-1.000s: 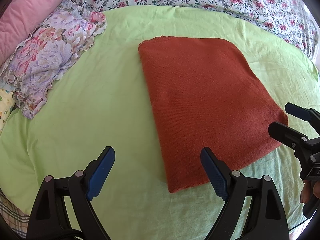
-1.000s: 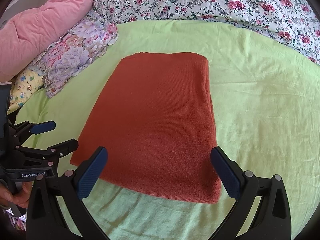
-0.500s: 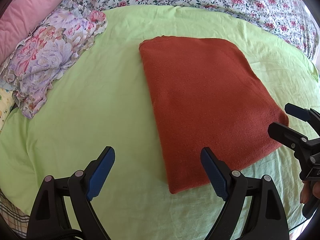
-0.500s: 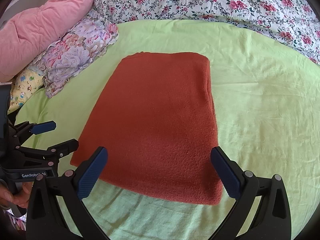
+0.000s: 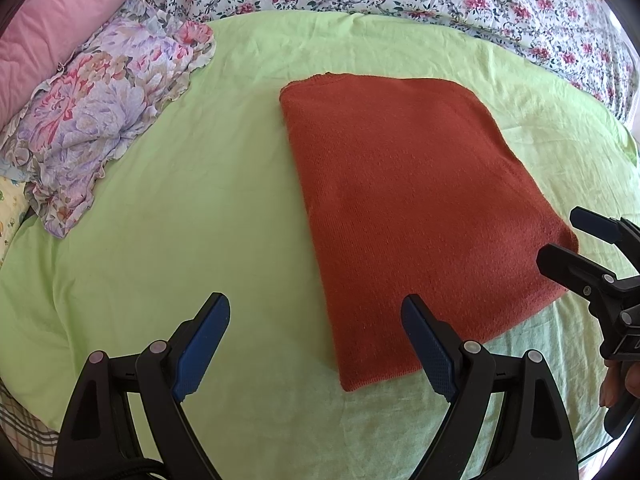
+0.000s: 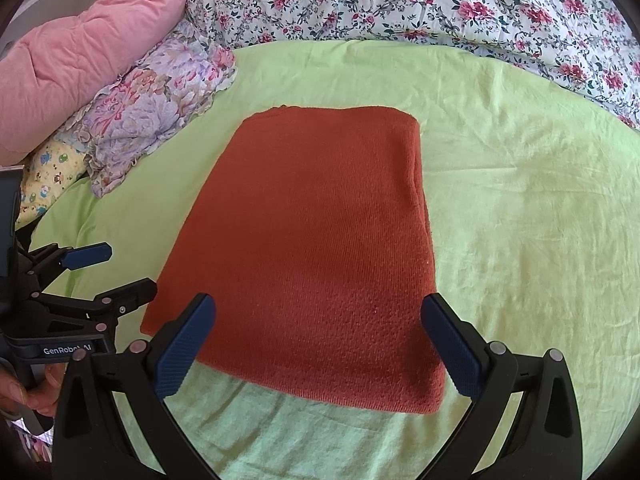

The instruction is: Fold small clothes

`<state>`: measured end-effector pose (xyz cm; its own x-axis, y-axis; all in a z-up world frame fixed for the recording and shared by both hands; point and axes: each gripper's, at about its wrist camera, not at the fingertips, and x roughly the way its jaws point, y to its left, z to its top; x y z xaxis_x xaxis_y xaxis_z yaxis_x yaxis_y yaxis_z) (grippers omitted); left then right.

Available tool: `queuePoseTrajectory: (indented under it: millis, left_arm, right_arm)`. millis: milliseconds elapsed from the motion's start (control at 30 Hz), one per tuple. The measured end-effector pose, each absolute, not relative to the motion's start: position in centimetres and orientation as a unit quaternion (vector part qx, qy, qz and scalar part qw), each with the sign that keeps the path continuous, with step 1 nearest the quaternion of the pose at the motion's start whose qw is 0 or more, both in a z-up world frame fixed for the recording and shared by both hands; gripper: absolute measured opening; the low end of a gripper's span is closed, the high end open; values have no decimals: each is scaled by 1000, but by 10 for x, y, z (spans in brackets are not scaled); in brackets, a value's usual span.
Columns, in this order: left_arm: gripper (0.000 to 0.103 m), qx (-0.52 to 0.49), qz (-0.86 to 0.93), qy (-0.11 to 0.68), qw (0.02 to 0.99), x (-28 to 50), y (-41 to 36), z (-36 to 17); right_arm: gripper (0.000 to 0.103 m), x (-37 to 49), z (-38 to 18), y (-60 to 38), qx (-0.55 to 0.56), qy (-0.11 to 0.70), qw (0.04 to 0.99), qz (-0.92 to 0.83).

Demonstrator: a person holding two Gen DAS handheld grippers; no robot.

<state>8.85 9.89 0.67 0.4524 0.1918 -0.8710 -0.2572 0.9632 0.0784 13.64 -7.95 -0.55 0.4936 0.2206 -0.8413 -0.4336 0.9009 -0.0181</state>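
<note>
A rust-orange knit garment [image 5: 408,200] lies folded into a flat rectangle on the light green sheet [image 5: 180,216]; it also shows in the right wrist view [image 6: 316,248]. My left gripper [image 5: 316,340] is open and empty, hovering just above and before the garment's near left corner. My right gripper [image 6: 318,340] is open and empty over the garment's near edge. The right gripper also shows at the right edge of the left wrist view [image 5: 560,236], and the left gripper shows at the left of the right wrist view [image 6: 120,268]. Both hover apart from the cloth.
A floral purple ruffled pillow [image 5: 104,120] and a pink quilt [image 6: 80,68] lie at the far left. A rose-patterned bedspread [image 6: 440,0] runs along the back. A yellow cartoon-print cloth [image 6: 52,176] sits at the left edge.
Both grippers have drifted only slightly; the garment sits a touch lower in both views. Nothing was gripped or released.
</note>
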Motion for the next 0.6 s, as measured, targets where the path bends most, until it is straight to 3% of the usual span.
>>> queuePoseTrajectory:
  millis: [600]
  left_arm:
    - [88,-33,131,508,851,90,100,8]
  right_arm:
    - [102,139,-5,-79,-115,465,857,191]
